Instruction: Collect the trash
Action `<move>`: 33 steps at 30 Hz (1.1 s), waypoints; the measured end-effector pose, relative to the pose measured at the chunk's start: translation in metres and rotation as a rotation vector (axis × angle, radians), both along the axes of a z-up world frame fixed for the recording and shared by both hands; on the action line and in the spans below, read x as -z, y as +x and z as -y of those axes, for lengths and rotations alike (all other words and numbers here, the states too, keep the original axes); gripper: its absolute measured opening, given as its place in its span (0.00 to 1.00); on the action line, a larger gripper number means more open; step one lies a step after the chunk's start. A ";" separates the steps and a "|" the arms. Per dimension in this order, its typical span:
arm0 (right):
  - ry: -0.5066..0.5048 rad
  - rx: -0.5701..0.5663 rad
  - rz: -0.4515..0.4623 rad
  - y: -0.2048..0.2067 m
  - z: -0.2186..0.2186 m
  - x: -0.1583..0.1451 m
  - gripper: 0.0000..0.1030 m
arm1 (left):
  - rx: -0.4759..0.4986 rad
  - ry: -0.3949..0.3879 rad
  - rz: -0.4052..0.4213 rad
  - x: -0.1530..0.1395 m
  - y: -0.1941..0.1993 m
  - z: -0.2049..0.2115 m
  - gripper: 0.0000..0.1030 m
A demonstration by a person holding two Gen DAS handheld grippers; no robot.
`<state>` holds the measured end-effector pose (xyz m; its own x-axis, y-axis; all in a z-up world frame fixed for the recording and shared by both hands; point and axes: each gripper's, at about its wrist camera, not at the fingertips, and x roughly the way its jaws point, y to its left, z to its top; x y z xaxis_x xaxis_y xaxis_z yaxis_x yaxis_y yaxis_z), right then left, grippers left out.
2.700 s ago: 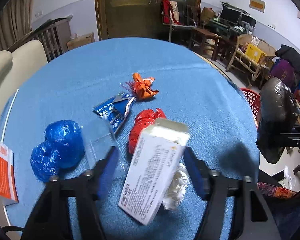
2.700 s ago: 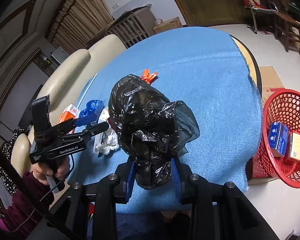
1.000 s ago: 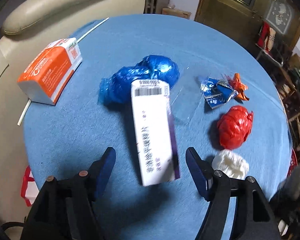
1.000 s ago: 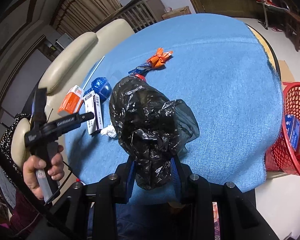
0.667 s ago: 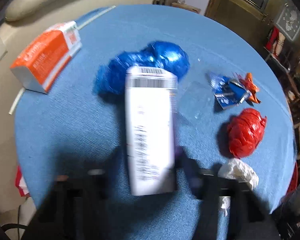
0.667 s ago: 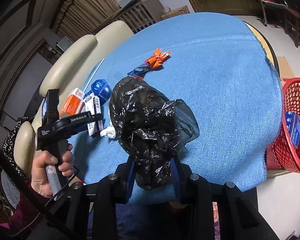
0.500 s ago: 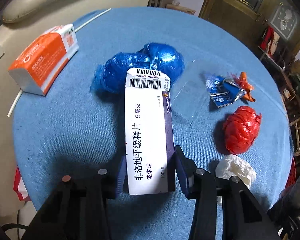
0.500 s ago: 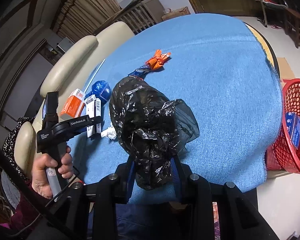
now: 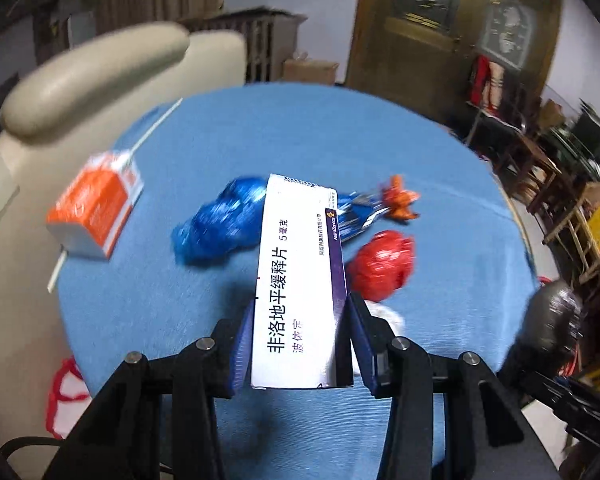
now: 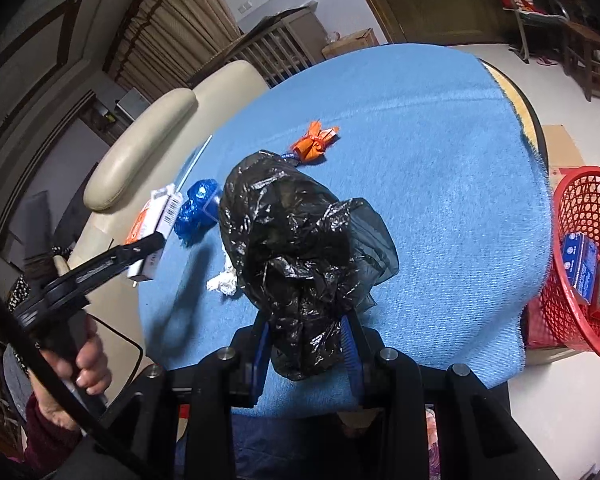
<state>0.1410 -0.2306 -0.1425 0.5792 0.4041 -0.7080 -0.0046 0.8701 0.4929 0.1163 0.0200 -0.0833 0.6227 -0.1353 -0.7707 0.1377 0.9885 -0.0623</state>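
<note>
My left gripper (image 9: 300, 334) is shut on a white medicine box (image 9: 300, 280) and holds it lifted above the blue tablecloth (image 9: 440, 184). The right wrist view shows the same box (image 10: 168, 216) raised in the left gripper (image 10: 148, 246), held by a hand. My right gripper (image 10: 306, 338) is shut on a crumpled black plastic bag (image 10: 300, 256) near the table's front edge. On the cloth lie a blue plastic wad (image 9: 220, 224), a red wad (image 9: 382, 264), an orange wrapper (image 9: 400, 202), a blue foil packet (image 9: 354, 216) and a white crumpled tissue (image 10: 224, 280).
An orange and white carton (image 9: 96, 212) and a white straw (image 9: 156, 124) lie at the table's left side. A red mesh basket (image 10: 580, 220) with boxes inside stands on the floor to the right. Beige chairs (image 9: 96, 80) stand behind the table.
The left gripper's jaws closed on the white box lying on the cloth, then lifted it up off the table. The right gripper stayed still with the black bag.
</note>
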 end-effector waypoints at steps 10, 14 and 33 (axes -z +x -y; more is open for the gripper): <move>0.020 0.055 0.016 -0.013 0.011 -0.005 0.33 | 0.111 0.120 0.121 -0.032 -0.029 0.048 0.45; 0.030 0.079 0.022 -0.018 0.015 -0.007 0.33 | 0.145 0.140 0.133 -0.034 -0.033 0.060 0.45; 0.076 0.178 0.026 -0.044 0.045 -0.005 0.33 | 0.276 0.236 0.147 -0.026 -0.053 0.135 0.45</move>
<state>0.0971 -0.2751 -0.1377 0.6643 0.3453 -0.6629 0.1326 0.8184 0.5592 0.0633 -0.1154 -0.0574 0.6935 -0.1424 -0.7062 0.3905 0.8981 0.2024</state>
